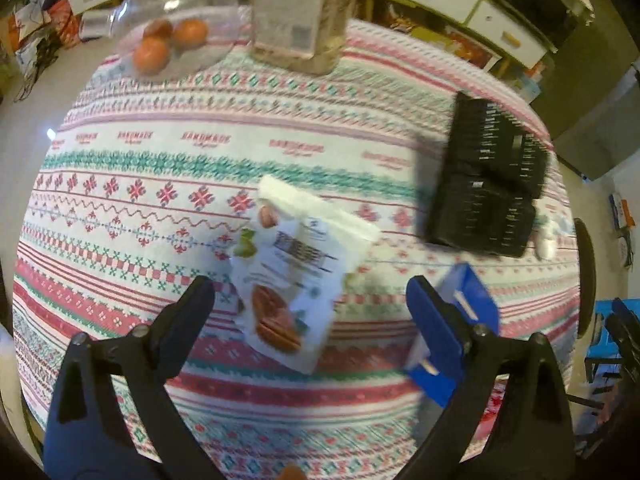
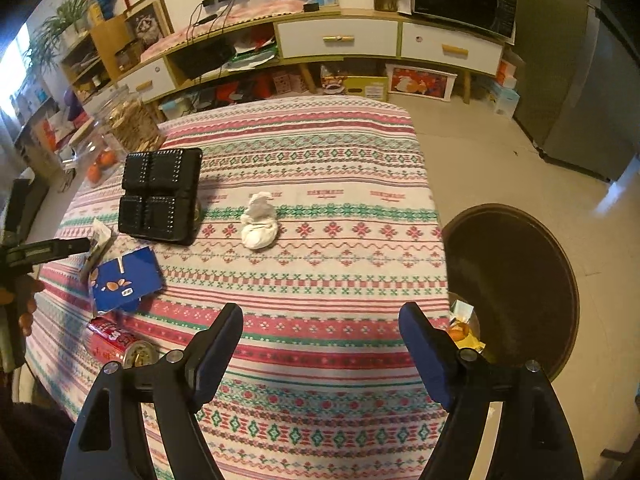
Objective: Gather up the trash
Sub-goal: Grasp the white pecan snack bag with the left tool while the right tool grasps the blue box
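Observation:
A white snack wrapper (image 1: pixel 292 276) lies on the patterned tablecloth (image 1: pixel 160 200), between the jaws of my open, empty left gripper (image 1: pixel 310 296), which hovers over it. A blue snack box (image 1: pixel 460 320) lies just right of it, also in the right wrist view (image 2: pixel 126 280). A black plastic tray (image 1: pixel 488 184) (image 2: pixel 162 196) lies further back. A crumpled white tissue (image 2: pixel 259 222) sits mid-table, ahead of my open, empty right gripper (image 2: pixel 320 336). A red can (image 2: pixel 120 344) lies on its side near the front left. The left gripper (image 2: pixel 52 250) shows at the left edge.
A dark round bin (image 2: pixel 512 288) with some trash inside stands on the floor right of the table. A clear container of oranges (image 1: pixel 172 40) and a jar of snacks (image 1: pixel 300 16) stand at the table's far end. A cabinet (image 2: pixel 340 40) lines the wall.

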`<state>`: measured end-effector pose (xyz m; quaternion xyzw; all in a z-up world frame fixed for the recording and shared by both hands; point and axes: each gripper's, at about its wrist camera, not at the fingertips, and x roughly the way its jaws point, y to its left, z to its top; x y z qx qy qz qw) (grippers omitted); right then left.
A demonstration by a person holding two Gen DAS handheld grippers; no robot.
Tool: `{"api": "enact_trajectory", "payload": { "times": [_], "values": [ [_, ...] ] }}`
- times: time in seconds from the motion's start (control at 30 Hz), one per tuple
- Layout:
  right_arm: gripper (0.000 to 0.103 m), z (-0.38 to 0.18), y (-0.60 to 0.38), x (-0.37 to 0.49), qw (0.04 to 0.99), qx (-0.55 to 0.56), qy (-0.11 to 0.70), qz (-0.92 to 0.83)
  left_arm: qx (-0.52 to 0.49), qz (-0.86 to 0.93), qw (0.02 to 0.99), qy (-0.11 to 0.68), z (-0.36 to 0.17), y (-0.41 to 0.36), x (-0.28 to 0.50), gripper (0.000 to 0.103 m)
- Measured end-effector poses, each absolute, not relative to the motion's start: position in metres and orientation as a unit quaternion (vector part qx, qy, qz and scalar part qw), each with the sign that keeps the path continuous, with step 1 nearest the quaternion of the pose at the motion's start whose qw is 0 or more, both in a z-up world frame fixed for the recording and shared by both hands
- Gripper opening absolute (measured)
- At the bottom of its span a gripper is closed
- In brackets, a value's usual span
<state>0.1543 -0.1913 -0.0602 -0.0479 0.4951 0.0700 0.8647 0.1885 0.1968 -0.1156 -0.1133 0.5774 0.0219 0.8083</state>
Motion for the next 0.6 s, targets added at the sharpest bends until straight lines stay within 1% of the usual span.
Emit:
{"api": "enact_trajectory", "payload": {
  "times": [0.03, 0.1, 0.17, 0.23, 0.37, 0.43, 0.5, 0.53, 0.6],
  "values": [
    [0.082, -0.061, -0.189, 0.155, 0.864, -0.049, 0.496, 0.070, -0.111, 0.020, 0.807, 0.580, -0.119, 0.198, 0.190, 0.095],
    [0.082, -0.064, -0.186, 0.155, 0.862, -0.054, 0.498, 0.071, -0.104, 0.021, 0.804, 0.584, -0.125, 0.198, 0.193, 0.090],
    [0.082, -0.066, -0.183, 0.156, 0.861, -0.056, 0.500, 0.071, -0.105, 0.023, 0.801, 0.590, -0.131, 0.200, 0.195, 0.079],
    [0.082, -0.067, -0.179, 0.157, 0.861, -0.055, 0.501, 0.072, -0.122, 0.027, 0.794, 0.595, -0.137, 0.203, 0.197, 0.072],
    [0.082, -0.066, -0.163, 0.157, 0.861, -0.043, 0.501, 0.079, -0.133, 0.029, 0.797, 0.588, -0.138, 0.204, 0.196, 0.065],
    [0.086, -0.068, -0.154, 0.158, 0.859, -0.028, 0.505, 0.079, -0.133, 0.027, 0.799, 0.585, -0.137, 0.203, 0.193, 0.063],
    [0.086, -0.073, -0.141, 0.162, 0.850, -0.002, 0.520, 0.085, -0.129, 0.024, 0.801, 0.584, -0.134, 0.202, 0.188, 0.059],
    [0.086, -0.075, -0.133, 0.163, 0.846, 0.009, 0.525, 0.089, -0.123, 0.022, 0.802, 0.583, -0.133, 0.200, 0.186, 0.049],
    [0.086, -0.078, -0.114, 0.163, 0.841, 0.023, 0.531, 0.100, -0.117, 0.017, 0.806, 0.581, -0.128, 0.202, 0.179, 0.045]
  ]
}}
